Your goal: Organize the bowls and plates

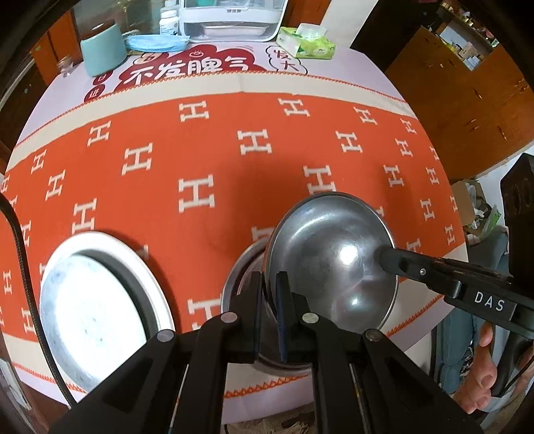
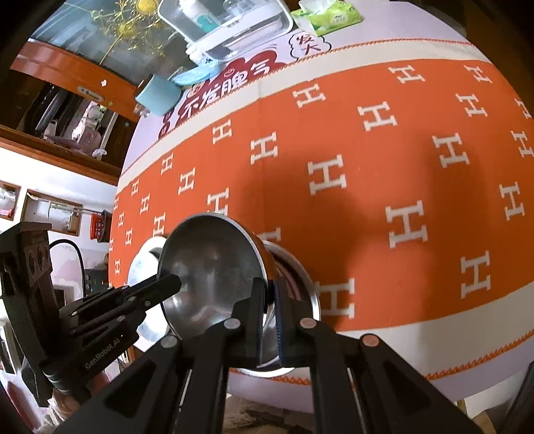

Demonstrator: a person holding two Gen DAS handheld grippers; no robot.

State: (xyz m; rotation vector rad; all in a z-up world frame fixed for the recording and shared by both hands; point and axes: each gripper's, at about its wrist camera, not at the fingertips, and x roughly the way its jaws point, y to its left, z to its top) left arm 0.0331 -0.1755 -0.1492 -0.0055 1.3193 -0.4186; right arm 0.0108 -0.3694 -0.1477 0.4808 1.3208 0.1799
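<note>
A shiny steel bowl [image 1: 333, 253] is tilted on edge above a second steel bowl [image 1: 240, 283] on the orange cloth. My left gripper [image 1: 268, 300] is shut on the tilted bowl's near rim. My right gripper [image 1: 387, 258] comes in from the right and grips the same bowl's far rim. In the right wrist view the right gripper [image 2: 268, 310] is shut on the bowl's [image 2: 213, 267] rim, over the lower bowl [image 2: 300, 283], and the left gripper [image 2: 173, 283] reaches in from the left. A white-rimmed plate [image 1: 100, 307] lies to the left on the cloth.
The table [image 1: 233, 150] carries an orange cloth with white H marks. At the back stand a teal cup [image 1: 101, 50], a white appliance [image 1: 230, 20], a tissue pack [image 1: 307, 40] and a pill bottle [image 1: 168, 21]. The table's near edge is just under the grippers.
</note>
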